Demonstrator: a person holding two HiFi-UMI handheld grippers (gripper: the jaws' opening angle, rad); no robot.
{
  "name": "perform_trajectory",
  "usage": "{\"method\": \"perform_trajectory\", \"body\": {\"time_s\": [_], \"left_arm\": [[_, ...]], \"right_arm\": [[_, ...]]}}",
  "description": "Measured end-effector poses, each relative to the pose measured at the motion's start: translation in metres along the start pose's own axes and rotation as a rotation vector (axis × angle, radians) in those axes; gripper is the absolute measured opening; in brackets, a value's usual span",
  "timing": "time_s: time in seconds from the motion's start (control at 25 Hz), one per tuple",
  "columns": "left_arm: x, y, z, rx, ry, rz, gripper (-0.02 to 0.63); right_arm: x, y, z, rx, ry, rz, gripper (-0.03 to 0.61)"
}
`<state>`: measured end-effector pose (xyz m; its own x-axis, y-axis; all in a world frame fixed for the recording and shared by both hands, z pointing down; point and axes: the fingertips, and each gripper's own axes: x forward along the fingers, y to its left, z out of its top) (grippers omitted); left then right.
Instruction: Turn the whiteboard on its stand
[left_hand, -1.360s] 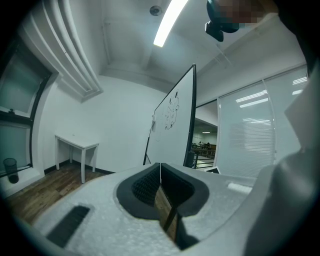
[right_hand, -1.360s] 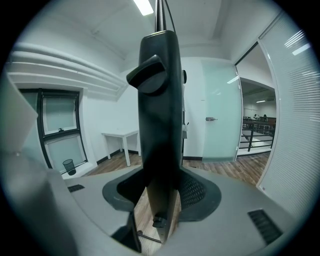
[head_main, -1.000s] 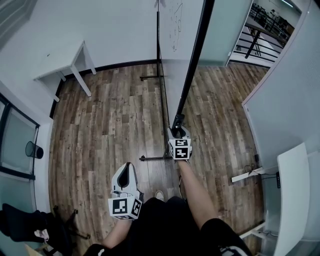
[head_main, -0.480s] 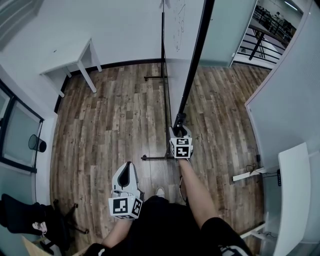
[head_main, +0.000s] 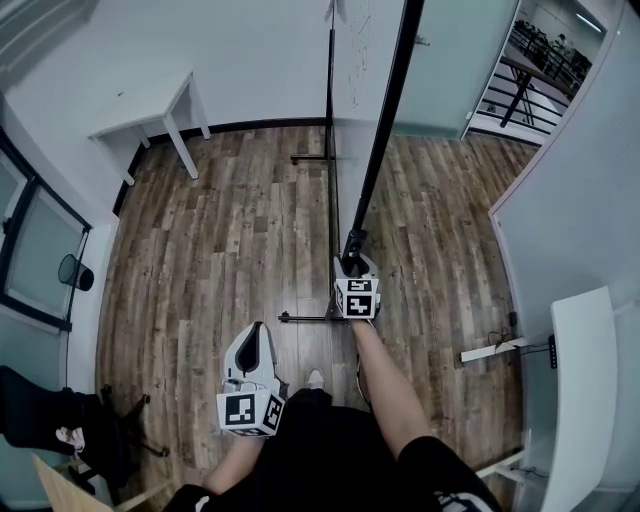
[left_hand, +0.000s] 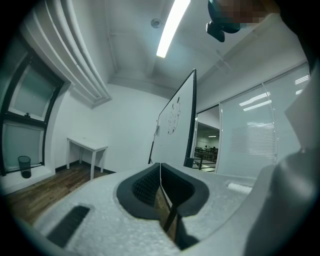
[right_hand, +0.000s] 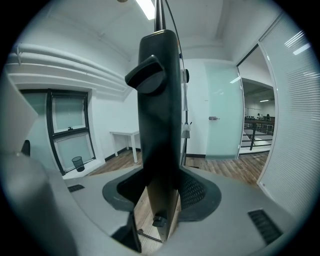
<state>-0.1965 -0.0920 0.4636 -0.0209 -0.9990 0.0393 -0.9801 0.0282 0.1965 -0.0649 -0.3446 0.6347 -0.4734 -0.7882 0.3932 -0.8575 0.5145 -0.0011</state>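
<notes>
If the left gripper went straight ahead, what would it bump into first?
Probably the whiteboard: its white face lies straight beyond the left gripper and its shut jaws, though depth is hard to judge.

Wood floor (head_main: 220, 250), whiteboard stand (head_main: 300, 318) feet on it, white table (head_main: 145, 100), bin (head_main: 72, 272) L side

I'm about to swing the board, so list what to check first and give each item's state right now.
1. Right gripper clamped on the whiteboard's black frame: ok.
2. Left gripper free, jaws together on nothing: ok.
3. Knob on that frame loosened: cannot tell.
4. White desk standing apart from the board: ok.
5. Shoe short of the stand's foot bar, not touching it: ok.
</notes>
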Motion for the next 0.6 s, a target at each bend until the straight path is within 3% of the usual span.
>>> {"method": "perform_trajectory", "body": {"time_s": [0.6], "left_arm": [[-0.088,-0.026,-0.007,0.011,-0.021,0.041,0.02]], "right_arm": [[-0.073,0.03,-0.032,-0.016,-0.007,0.033,0.192]]}}
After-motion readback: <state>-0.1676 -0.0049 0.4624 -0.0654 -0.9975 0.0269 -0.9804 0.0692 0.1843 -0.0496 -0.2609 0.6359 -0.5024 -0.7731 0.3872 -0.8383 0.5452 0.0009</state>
